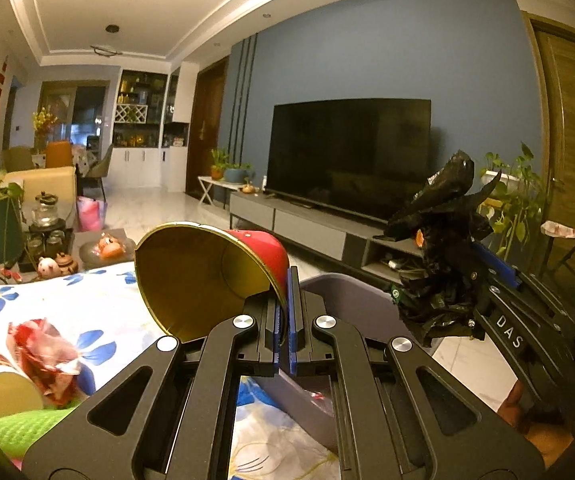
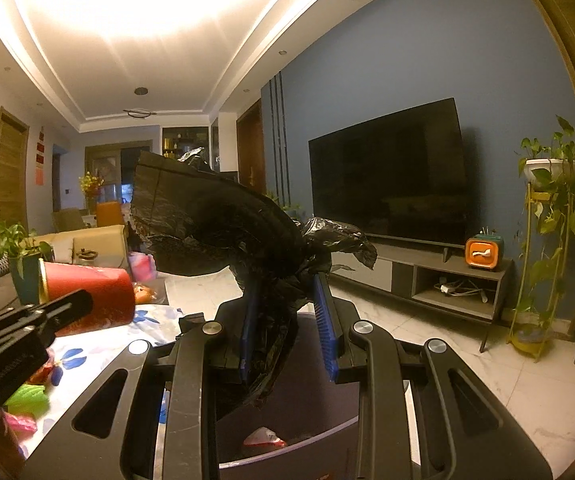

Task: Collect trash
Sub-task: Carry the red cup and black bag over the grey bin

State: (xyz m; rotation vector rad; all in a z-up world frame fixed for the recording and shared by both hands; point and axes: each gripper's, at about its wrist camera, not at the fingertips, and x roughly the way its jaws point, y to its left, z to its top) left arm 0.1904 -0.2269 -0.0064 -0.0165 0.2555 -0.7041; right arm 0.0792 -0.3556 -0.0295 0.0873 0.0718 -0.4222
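Room backdrop: large black flat television on the blue wall, centre right of the left wrist view, well apart from the work.
Table: surface under a white cloth with blue flower print, lower left of that view, with a crumpled red wrapper lying on it (more trash waiting, I judge).
Bin: dark grey plastic trash bin just beyond the left tongs at lower centre; in the right wrist view a small red and white wrapper lies inside it.
Can: red metal can with a gold inside, tipped on its side, mouth toward the camera, centre of the left wrist view.
Left gripper: tongs narrow, blue pads pinching the can's rim wall.
Bag: crumpled black plastic bag, middle of the right wrist view, raised above the bin.
Right gripper: tongs partly closed, clamped on the bag's bunched neck.
Step in hand: carrying both pieces to the bin, it seems.
Doing it well: bring each piece squarely over the bin mouth before letting go; release the can low so it does not bounce out; keep the loose bag clear of the rim.
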